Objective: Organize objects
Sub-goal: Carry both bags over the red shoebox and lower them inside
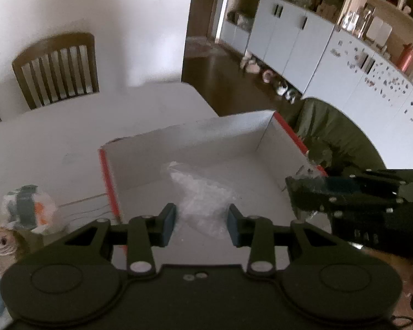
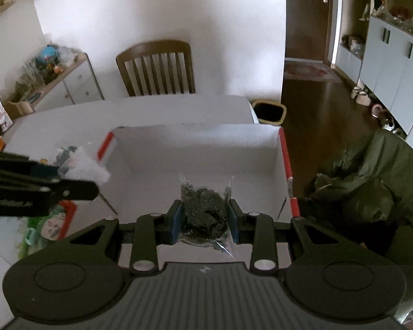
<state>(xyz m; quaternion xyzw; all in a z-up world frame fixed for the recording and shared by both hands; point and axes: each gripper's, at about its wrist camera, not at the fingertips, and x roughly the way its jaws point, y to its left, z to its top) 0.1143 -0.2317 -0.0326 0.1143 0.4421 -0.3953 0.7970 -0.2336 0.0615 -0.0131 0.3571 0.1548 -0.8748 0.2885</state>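
Left wrist view: your left tool [image 1: 201, 224] hangs over the near end of the white box [image 1: 278, 148] with its jaws spread. A clear bag of white pieces [image 1: 203, 203] shows between the pads [image 1: 168, 227]; whether they touch the film cannot be told. The bag appears to rest on the box floor, near its middle. Judge it light, soft and shapeless: the film will slip and crumple, and the contents will shift under pressure. Take hold across a gathered fold or the neck, not the bulging middle. The right tool [image 1: 303, 184] enters from the right at the box's red-edged right wall, with clear film at its tip. More wrapped items [image 1: 27, 209] lie on the surface to the left of the box.

Right wrist view: your right tool [image 2: 205, 220] pinches a clear bag of dark pieces [image 2: 203, 211] between both pads, above the near part of the box [image 2: 195, 148]. Loose film trails below the grip. Judge this bag light and compliant, not fragile; a firm pinch on the packed centre should hold, while the slick film could slide if loaded sideways. The left tool [image 2: 68, 187] shows at the left, with pale film at its tip.
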